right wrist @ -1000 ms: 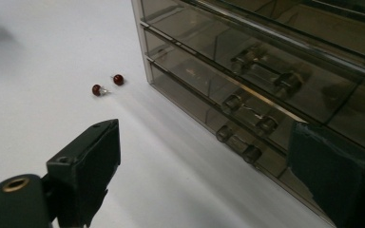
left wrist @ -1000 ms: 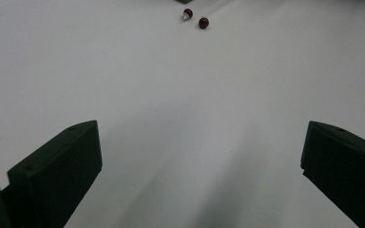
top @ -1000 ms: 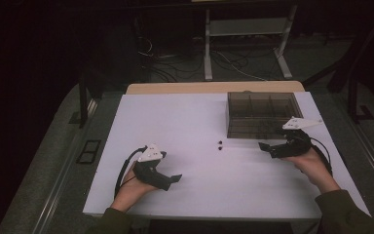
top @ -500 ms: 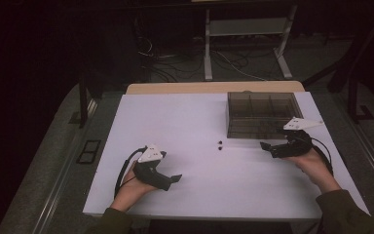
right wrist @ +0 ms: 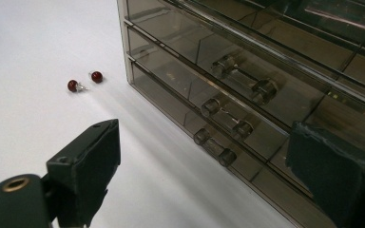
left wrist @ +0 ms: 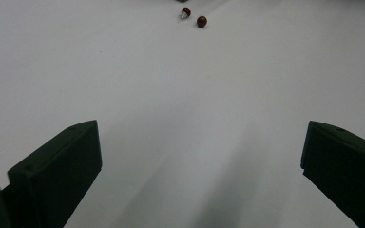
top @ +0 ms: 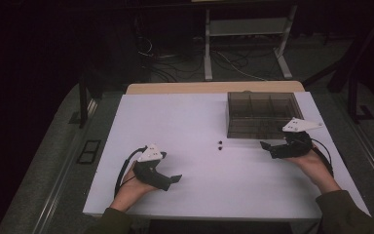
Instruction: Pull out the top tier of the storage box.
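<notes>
Jaws of the left tool (top: 174, 179) stand spread, empty, low on the white surface (top: 185, 126). Two small red beads (top: 220, 145) lie mid-surface, just left of the smoky drawer box (top: 260, 114). Beside that box, the right tool (top: 265, 146) gapes wide, holding nothing.

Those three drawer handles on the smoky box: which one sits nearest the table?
The bottom drawer's handle, lowest of the three stacked on the drawer box.

No readable text, label, number or sign anywhere.
</notes>
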`<state>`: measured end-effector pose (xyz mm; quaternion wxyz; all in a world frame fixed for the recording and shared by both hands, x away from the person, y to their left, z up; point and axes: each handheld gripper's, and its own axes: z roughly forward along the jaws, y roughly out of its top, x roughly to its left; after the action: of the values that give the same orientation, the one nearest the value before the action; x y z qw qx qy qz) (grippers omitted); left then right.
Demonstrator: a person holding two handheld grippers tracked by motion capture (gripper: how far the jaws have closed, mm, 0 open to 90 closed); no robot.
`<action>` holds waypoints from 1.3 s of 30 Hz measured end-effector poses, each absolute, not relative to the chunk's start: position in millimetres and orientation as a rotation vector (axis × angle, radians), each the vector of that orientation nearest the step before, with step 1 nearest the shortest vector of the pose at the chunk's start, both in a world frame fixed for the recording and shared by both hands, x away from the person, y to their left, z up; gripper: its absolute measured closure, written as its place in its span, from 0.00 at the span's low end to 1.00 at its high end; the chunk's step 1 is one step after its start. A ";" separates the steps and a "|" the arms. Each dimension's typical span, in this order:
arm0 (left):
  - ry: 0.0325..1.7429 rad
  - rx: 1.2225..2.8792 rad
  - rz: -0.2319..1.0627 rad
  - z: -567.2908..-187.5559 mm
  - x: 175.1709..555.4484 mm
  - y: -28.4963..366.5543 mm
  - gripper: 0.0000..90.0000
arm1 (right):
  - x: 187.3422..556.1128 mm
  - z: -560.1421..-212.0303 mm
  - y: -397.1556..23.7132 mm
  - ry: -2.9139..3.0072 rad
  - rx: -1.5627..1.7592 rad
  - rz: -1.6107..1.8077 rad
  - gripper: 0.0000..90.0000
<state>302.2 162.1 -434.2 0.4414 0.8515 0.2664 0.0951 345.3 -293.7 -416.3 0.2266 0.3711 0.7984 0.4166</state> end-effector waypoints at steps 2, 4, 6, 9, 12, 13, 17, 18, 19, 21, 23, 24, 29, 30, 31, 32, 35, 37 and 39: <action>0.661 2.113 0.232 -434.3 302.1 161.8 0.00 | 345.1 -416.1 -293.6 2.196 1.010 1.140 0.12; 0.664 2.114 0.234 -434.5 301.6 161.2 0.00 | 344.6 -415.9 -293.5 2.193 1.006 1.134 0.12; 0.660 2.116 0.239 -434.3 301.5 161.4 0.00 | 344.3 -415.8 -293.5 2.190 0.994 1.126 0.12; 0.660 2.117 0.242 -434.2 301.7 161.7 0.00 | 344.0 -415.5 -293.3 2.183 0.983 1.118 0.12; 0.662 2.118 0.242 -434.4 301.6 161.9 0.00 | 342.7 -415.0 -292.5 2.173 0.972 1.101 0.12; 0.662 2.118 0.242 -434.4 301.6 161.9 0.00 | 342.7 -415.0 -292.5 2.173 0.972 1.101 0.12; 0.664 2.116 0.243 -434.3 301.8 162.2 0.00 | 341.6 -413.6 -292.2 2.153 0.949 1.092 0.12; 0.663 2.116 0.244 -434.3 301.8 162.2 0.00 | 341.5 -413.5 -292.2 2.150 0.946 1.089 0.12; 0.663 2.116 0.244 -434.3 301.8 162.2 0.00 | 340.9 -413.3 -292.0 2.147 0.947 1.084 0.12; 0.663 2.115 0.242 -434.3 301.7 162.2 0.00 | 340.5 -413.1 -292.0 2.146 0.945 1.079 0.12; 0.662 2.115 0.242 -434.5 301.9 162.0 0.00 | 340.2 -413.1 -291.9 2.141 0.936 1.074 0.12; 0.660 2.119 0.243 -434.6 302.2 162.1 0.00 | 339.7 -413.0 -291.6 2.141 0.929 1.061 0.12; 0.661 2.118 0.243 -434.4 302.0 162.2 0.00 | 338.4 -412.7 -290.5 2.134 0.912 1.043 0.12; 0.665 2.116 0.241 -434.4 301.8 162.1 0.00 | 338.0 -412.7 -290.1 2.132 0.909 1.040 0.12; 0.664 2.116 0.241 -434.4 301.8 162.2 0.00 | 337.7 -412.6 -289.9 2.131 0.908 1.037 0.12; 0.665 2.115 0.241 -434.4 301.8 162.2 0.00 | 337.4 -412.4 -289.5 2.129 0.898 1.028 0.12; 0.664 2.115 0.241 -434.4 301.9 162.3 0.00 | 336.3 -411.6 -288.4 2.121 0.879 1.011 0.12; 0.665 2.114 0.241 -434.4 301.8 162.3 0.00 | 336.0 -411.3 -288.0 2.118 0.873 1.005 0.12; 0.665 2.114 0.242 -434.4 301.9 162.4 0.00 | 335.2 -411.1 -287.0 2.113 0.863 0.992 0.12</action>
<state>301.9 162.4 -434.4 0.4404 0.8514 0.2677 0.0973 335.2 -287.0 -411.1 0.3206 0.3285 0.8043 0.3774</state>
